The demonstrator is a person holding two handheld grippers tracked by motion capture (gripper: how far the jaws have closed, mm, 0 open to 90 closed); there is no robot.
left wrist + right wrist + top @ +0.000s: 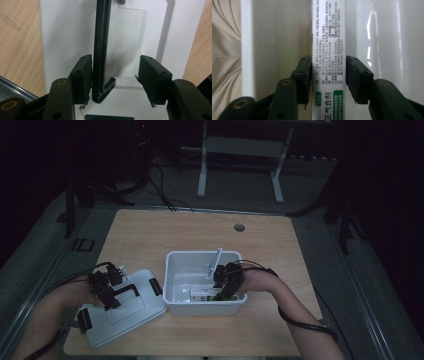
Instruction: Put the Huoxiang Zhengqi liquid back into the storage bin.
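The right tongs point(223, 287) are reaching into the white bin point(175, 295) on the desk point(200, 232), gripping a white printed box point(329, 45) lying by its near wall. The left tongs point(106, 292) are hovering over the white lid point(145, 307) beside the bin, jaws wide, one pad touching the lid's black handle point(101, 50).

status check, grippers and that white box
Left gripper open, straddling lid handle. Right gripper shut on carton inside white bin. Nothing in the way.
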